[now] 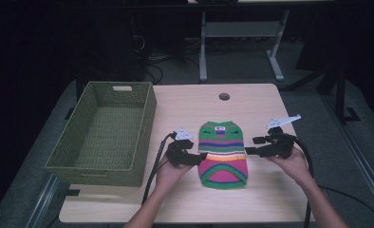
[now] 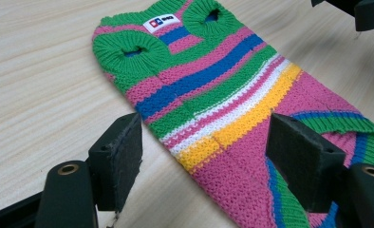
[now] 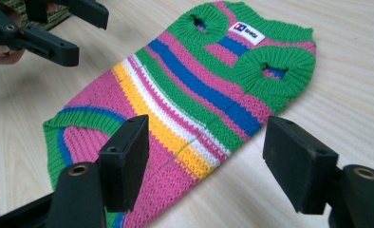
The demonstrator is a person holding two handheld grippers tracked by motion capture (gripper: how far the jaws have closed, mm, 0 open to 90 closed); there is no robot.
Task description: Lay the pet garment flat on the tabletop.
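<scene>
Roughly at the desk's (image 1: 251, 197) middle, nearer the near edge than the far: a small striped knitted sweater (image 1: 222, 154), laid flat, label end toward the far edge, hem toward the near one. Green, pink, blue, white and yellow bands; two green-ribbed armholes and a white label (image 2: 163, 21), its print too small to read. Left gripper (image 1: 200, 157) at the sweater's left edge, jaws spread wide in the left gripper view, one hanging over bare wood, the other over the pink lower part; contact with the knit hard to tell. Right gripper (image 1: 250, 145) just beside the sweater's right edge, jaws likewise well apart in the right gripper view, one above the pink and yellow stripes, one above bare wood. Each held in a hand (image 1: 168, 175), forearms cut off by the bottom of the high view. Sweater's hem cropped at the frame edge in the left gripper view. Along the desk's left edge, partly overhanging it: a green woven basket (image 1: 147, 107), nothing visible inside. Near the far edge, a round cable hole (image 1: 224, 96). Beyond the desk, mostly dark; a pale table frame (image 1: 203, 52) and tangled cables barely discernible.
</scene>
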